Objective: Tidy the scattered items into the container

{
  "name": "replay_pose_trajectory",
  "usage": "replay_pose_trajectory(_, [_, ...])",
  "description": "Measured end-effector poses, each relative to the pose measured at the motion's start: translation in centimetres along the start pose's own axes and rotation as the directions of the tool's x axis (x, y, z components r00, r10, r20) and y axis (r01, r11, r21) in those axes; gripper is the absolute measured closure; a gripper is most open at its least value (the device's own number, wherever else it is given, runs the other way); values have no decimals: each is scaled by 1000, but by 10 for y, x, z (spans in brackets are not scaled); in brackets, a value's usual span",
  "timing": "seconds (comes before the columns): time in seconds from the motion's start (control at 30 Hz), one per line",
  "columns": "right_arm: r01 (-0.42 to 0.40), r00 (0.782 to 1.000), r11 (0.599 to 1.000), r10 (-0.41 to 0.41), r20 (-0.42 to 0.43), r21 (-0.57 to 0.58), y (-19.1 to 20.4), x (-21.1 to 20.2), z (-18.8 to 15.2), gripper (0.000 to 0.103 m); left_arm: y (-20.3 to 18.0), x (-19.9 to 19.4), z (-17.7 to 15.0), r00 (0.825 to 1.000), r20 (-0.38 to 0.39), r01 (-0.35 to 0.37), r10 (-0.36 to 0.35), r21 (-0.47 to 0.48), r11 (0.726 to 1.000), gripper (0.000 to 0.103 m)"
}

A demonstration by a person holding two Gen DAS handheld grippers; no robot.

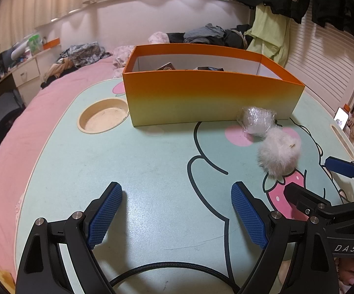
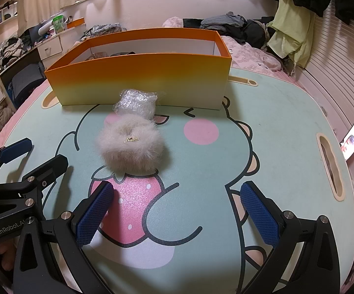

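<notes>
- The fluffy scrunchie (image 2: 130, 144) is seen on the lap table (image 2: 275, 127), before the orange box (image 2: 137, 78), touching a plastic-wrapped bundle (image 2: 136, 103).
- It is judged light, soft, best pinched across its ring.
- Both the left gripper (image 1: 177, 210) and right gripper (image 2: 177, 208) are spread wide, empty.

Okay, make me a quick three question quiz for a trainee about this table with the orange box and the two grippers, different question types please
1. True or false: the fluffy scrunchie already lies inside the orange box.
2. Which thing lies nearer the box wall? A) the scrunchie B) the crinkly plastic packet C) the cup recess in the lap table
3. Fill in: the jaws of the right gripper stand ____ with nothing between them.

Key
1. False; it lies on the table in front of the box.
2. B; the packet sits right at the wall.
3. Open; so do those of the left gripper.
</notes>
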State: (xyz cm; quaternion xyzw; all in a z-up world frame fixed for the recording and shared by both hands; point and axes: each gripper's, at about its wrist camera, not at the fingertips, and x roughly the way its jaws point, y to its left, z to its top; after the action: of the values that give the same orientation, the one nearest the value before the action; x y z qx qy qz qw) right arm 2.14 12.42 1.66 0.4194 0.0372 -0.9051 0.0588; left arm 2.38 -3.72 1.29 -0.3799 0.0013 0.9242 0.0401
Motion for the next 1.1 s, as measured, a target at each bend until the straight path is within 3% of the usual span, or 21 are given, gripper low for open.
replay_pose_trajectory(1.1, [-1, 1000, 1000, 1, 7, -1, 2, 0, -2, 0, 0, 0, 0, 1000, -2, -3, 3, 2, 1000, 13])
